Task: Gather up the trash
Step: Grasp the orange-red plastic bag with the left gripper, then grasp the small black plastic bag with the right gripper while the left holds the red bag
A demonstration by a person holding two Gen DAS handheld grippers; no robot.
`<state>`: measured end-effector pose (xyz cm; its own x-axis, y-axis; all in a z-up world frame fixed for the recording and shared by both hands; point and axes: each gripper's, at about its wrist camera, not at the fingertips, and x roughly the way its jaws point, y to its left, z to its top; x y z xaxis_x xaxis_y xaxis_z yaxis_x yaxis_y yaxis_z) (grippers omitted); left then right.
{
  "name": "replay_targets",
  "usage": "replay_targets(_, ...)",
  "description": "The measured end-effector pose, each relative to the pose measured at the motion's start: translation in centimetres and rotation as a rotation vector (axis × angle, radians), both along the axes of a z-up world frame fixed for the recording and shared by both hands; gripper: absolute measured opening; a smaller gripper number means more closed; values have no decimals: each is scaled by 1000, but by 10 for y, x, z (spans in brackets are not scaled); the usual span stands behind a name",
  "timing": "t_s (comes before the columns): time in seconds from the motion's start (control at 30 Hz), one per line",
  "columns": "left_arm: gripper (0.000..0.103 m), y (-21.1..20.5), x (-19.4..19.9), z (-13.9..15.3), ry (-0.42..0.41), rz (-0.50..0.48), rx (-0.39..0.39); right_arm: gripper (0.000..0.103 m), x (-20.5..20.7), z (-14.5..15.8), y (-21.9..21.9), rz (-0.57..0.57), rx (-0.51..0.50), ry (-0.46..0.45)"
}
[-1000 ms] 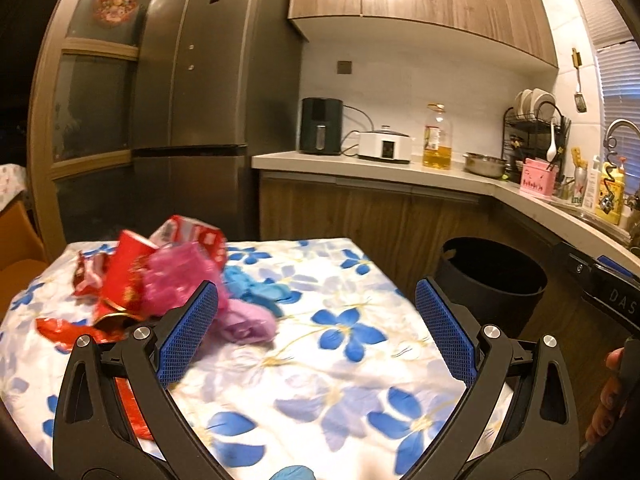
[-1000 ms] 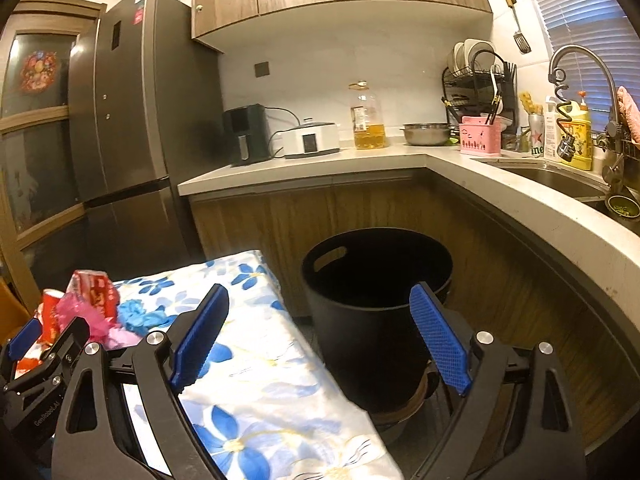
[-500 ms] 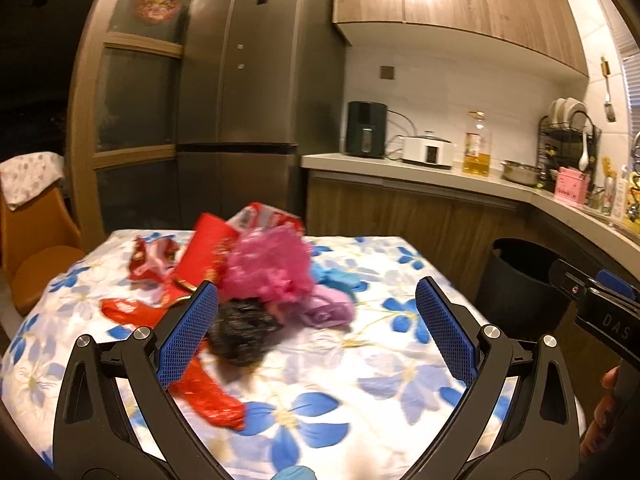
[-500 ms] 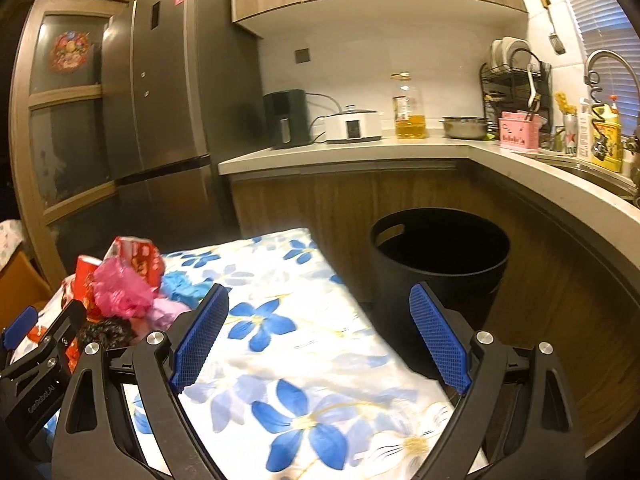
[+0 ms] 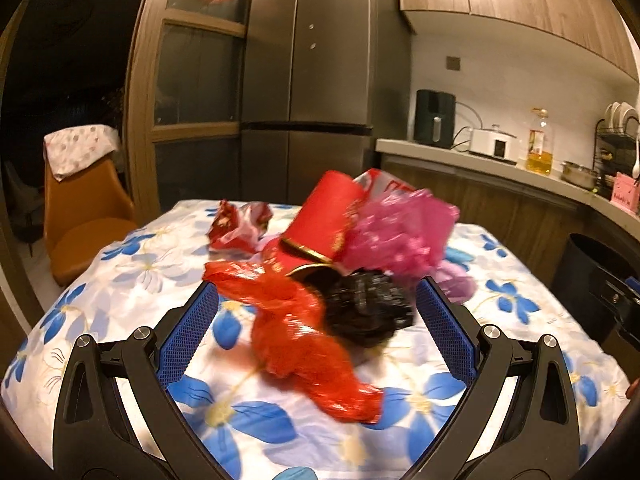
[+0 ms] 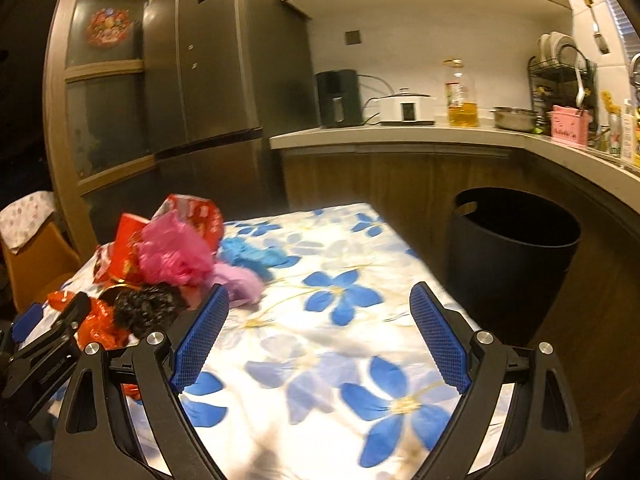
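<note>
Left hand-held gripper (image 5: 316,332) has closed in, jaws spread, around crinkled red plastic bag (image 5: 304,340); right hand-held gripper (image 6: 320,336) gapes empty

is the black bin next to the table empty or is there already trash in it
Cannot tell. The black bin stands open-topped, without a lid, but the right wrist view shows only dark inner wall below its rim; the bottom is hidden. The trash pile lies on the table.

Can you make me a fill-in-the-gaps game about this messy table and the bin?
1. The tablecloth has ____ flowers on it.
2. The jaws of the left hand-held gripper are ____, on either side of the red plastic bag and the crumpled black bag.
3. The black trash bin stands on the ____, beside the table.
4. The right hand-held gripper holds ____.

Missing words: blue; open; floor; nothing
</note>
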<state>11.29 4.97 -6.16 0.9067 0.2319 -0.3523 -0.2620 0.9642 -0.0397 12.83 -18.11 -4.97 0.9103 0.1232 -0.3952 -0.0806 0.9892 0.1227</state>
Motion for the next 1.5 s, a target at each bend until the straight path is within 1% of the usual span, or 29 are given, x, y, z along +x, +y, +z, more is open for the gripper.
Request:
replay_targets(0.03, 97, 4, 4, -3, 15, -3, 2, 89, 0, -1, 4, 9, -2, -1)
replay_targets(0.07, 95, 5, 5, -5, 24, -4, 4, 89, 1, -2, 9, 19, -6, -2)
replay_targets(0.1, 89, 8, 9, -7, 38, -8, 2, 89, 2, -3, 14, 27, -11, -3)
replay_targets(0.13, 86, 10, 11, -10, 49, -15, -9, 89, 3, -3, 18, 36, -14, -5)
replay_targets(0.17, 81, 14, 13, -12, 66, -28, -36, 89, 4, -4, 23, 45, -15, -6)
replay_targets(0.2, 73, 17, 16, -14, 78, -36, -55, 89, 5, -5, 28, 53, -15, -7)
replay_targets(0.23, 68, 19, 18, -16, 89, -44, -73, 89, 6, -6, 32, 60, -16, -6)
replay_targets(0.3, 51, 26, 23, -21, 117, -67, -119, 89, 8, -8, 40, 75, -23, -2)
replay_targets(0.33, 46, 28, 26, -23, 131, -77, -135, 89, 9, -9, 43, 81, -27, -1)
replay_targets(0.37, 34, 30, 28, -25, 150, -92, -157, 89, 9, -9, 47, 89, -30, 0)
replay_targets(0.4, 28, 33, 30, -28, 165, -102, -175, 89, 9, -10, 51, 97, -33, 1)
replay_targets(0.43, 24, 35, 29, -31, 172, -114, -193, 89, 9, -11, 55, 105, -36, 1)
replay_targets(0.47, 16, 37, 29, -32, 172, -119, -202, 89, 10, -12, 59, 114, -37, 3)
replay_targets(0.5, 11, 39, 27, -32, 172, -124, -212, 89, 10, -12, 63, 123, -39, 5)
replay_targets(0.6, 6, 45, 19, -30, 158, -142, -238, 89, 9, -15, 77, 157, -47, 10)
replay_targets(0.7, 6, 49, 2, -21, 124, -164, -263, 88, 10, -18, 88, 196, -44, 12)
replay_targets(0.77, 6, 52, -10, -13, 93, -177, -266, 81, 11, -21, 97, 230, -35, 20)
replay_targets(0.93, 5, 61, -31, 1, 38, -150, -254, 75, 17, -29, 121, 293, -34, 40)
replay_targets(1.03, 5, 64, -32, 2, 46, -139, -251, 73, 23, -32, 130, 317, -30, 48)
replay_targets(1.17, 6, 68, -37, 2, 54, -158, -270, 73, 32, -34, 136, 327, -18, 71)
replay_targets(1.4, 5, 75, -48, 9, 31, -140, -259, 72, 43, -37, 139, 336, 4, 93)
replay_targets(1.43, 5, 75, -48, 10, 29, -137, -257, 67, 44, -38, 139, 339, 7, 96)
replay_targets(1.47, 6, 75, -48, 10, 30, -135, -255, 57, 46, -39, 139, 347, 13, 105)
replay_targets(1.5, 5, 76, -48, 10, 33, -134, -253, 52, 48, -40, 140, 353, 13, 114)
